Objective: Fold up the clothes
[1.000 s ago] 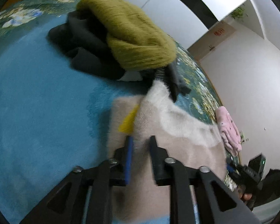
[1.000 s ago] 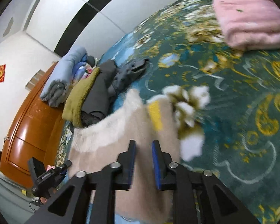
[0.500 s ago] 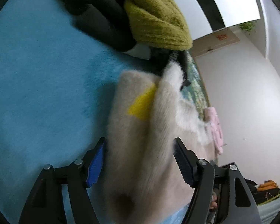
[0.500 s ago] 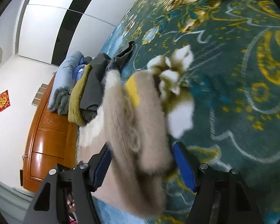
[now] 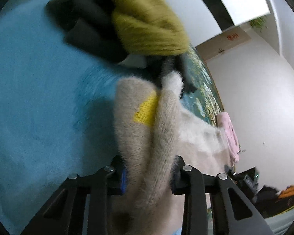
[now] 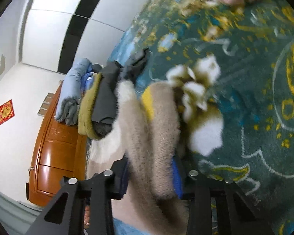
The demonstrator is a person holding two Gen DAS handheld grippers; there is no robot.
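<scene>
A fuzzy beige sweater (image 5: 139, 129) with a yellow patch and cream parts lies bunched on the bed. My left gripper (image 5: 148, 178) has closed on a thick fold of it near the left edge. In the right wrist view the same beige sweater (image 6: 156, 129) fills the jaws of my right gripper (image 6: 151, 178), which squeezes a thick fold. A cream and olive patterned part of the sweater (image 6: 201, 105) hangs to the right of that fold. Both pairs of fingertips are partly buried in the fabric.
A pile of dark clothes (image 5: 92, 27) topped by an olive sweater (image 5: 147, 23) lies beyond on the teal blanket (image 5: 33, 98). A folded pink garment (image 5: 229, 135) lies at the bed's far side. The right wrist view shows a wooden cabinet (image 6: 56, 148) and light-blue bedding (image 6: 72, 90).
Both grippers opened wide around the sweater's folds, then closed in on them. The sweater is bunched up thicker between the jaws than one second ago.
</scene>
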